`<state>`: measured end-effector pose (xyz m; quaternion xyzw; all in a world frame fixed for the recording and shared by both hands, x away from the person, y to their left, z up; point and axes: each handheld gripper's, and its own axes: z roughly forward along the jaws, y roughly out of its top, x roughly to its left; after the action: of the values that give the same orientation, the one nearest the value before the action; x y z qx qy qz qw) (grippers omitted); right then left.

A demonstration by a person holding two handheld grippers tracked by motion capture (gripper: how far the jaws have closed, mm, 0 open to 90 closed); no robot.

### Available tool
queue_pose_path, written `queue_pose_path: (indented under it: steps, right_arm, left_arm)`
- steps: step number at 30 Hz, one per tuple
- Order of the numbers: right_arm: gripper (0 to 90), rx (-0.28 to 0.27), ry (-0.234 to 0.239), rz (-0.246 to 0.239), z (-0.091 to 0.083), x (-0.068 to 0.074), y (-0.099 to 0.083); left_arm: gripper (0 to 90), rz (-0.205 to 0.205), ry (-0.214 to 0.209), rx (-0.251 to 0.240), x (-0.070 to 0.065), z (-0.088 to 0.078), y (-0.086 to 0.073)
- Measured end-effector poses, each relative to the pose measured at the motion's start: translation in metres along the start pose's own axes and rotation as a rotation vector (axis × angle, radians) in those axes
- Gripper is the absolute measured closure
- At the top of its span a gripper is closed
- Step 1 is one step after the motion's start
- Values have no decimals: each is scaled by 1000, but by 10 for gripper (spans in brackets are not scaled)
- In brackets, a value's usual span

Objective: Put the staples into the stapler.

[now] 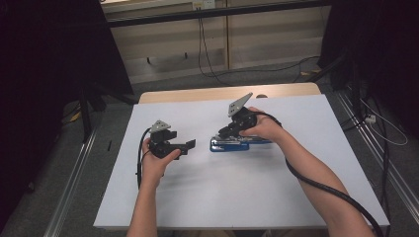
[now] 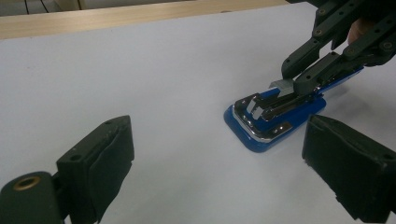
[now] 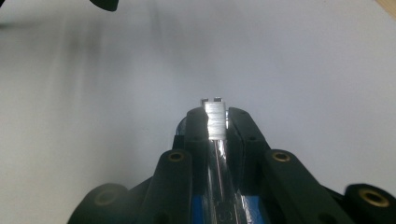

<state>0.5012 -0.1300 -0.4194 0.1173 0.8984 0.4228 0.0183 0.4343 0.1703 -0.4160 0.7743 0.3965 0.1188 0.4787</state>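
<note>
Staple strip [image 3: 215,120] pinched by downward-angled right tongs [image 3: 214,126].

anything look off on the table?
Only that the blue stapler lies with its top swung open, its metal staple channel exposed. The right gripper pinches a strip of staples over it. No spill or visible damage.

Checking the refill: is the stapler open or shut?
Open. The stapler lies with its metal channel exposed, and the right hand-held gripper pinches a staple strip over it.

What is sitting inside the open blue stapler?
The right gripper pinches a silver strip of staples over the metal channel of the stapler. Its jaws cover the channel's rear.
</note>
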Motion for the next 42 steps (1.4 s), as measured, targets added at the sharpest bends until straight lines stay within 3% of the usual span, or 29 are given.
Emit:
queue_pose_path:
  steps: [15, 42]
  right_arm:
    - [787, 32, 9, -28, 5, -2, -1]
    - [787, 40, 30, -33, 13, -5, -5]
  left_arm:
    - [92, -6, -4, -1, 0, 1, 0]
    - [90, -7, 2, 14, 1, 3, -2]
